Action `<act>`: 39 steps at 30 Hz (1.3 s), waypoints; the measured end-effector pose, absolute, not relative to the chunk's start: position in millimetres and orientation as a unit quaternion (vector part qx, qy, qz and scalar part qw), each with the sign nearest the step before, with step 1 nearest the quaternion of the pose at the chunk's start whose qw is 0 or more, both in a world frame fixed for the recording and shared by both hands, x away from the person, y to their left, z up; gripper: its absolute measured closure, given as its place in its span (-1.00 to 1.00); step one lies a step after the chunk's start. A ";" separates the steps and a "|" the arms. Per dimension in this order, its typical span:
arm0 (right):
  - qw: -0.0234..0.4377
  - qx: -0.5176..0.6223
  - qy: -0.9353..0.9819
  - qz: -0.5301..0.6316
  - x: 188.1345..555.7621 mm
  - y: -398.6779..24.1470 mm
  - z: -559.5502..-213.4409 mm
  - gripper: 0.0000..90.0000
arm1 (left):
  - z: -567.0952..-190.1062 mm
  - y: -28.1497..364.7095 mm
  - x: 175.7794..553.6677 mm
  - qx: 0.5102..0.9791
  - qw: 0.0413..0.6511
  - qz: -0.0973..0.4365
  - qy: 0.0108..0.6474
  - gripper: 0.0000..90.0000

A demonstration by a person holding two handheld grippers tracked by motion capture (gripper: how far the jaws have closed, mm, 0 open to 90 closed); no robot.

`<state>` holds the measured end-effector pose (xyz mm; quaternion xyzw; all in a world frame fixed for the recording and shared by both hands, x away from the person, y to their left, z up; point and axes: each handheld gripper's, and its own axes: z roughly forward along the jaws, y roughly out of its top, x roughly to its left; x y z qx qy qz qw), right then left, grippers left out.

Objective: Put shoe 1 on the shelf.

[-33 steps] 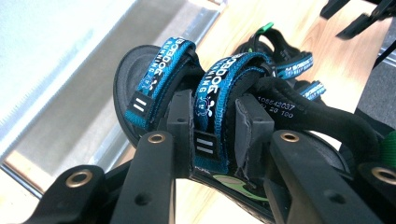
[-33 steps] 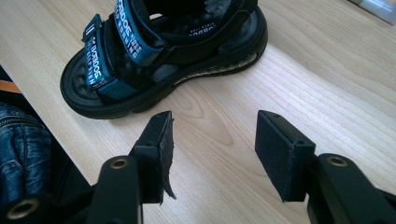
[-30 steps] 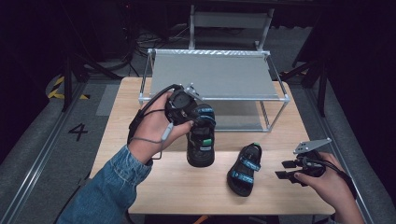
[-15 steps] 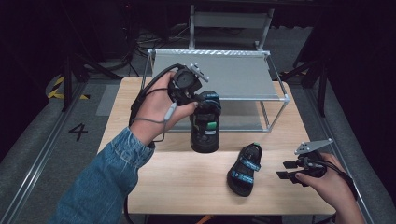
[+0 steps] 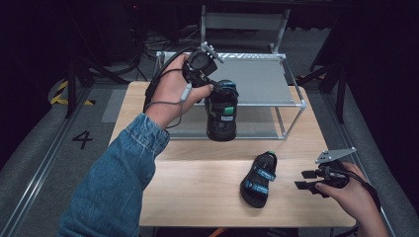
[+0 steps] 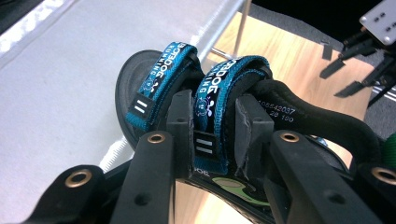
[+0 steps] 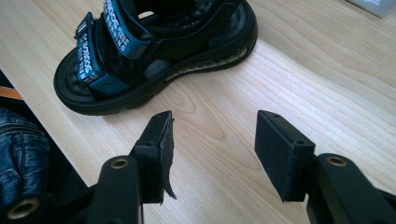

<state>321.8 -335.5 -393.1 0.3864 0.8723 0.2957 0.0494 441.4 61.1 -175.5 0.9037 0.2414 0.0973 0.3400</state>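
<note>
Since a second ago I am lifting the left gripper (image 5: 213, 90), its jaws clamping a strap of the carried sandal (image 5: 221, 114), toward twelve o'clock and the rack (image 5: 294, 98), probably for shelving, while the right gripper (image 5: 310, 180) is idling with jaws apart at three o'clock of the second sandal (image 5: 258, 179).

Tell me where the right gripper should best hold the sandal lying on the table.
Probably the rear strap of the sandal: it arches above the footbed, so one of the fingers could slip under it. Come from above; the open right gripper is beside it.
</note>
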 end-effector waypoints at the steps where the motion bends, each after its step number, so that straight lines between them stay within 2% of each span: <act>1: 0.050 0.387 0.872 0.296 321.8 -336.3 -393.0 0.07 | -174.9 60.6 445.4 0.904 0.340 0.099 0.241 0.58; 22: 0.052 0.398 0.863 0.307 314.1 -349.4 -391.0 0.08 | -183.1 58.5 527.8 0.888 0.356 0.115 0.267 0.58; 39: 0.049 0.415 0.856 0.304 309.0 -359.4 -397.7 0.08 | -204.5 62.8 568.6 0.890 0.354 0.103 0.269 0.58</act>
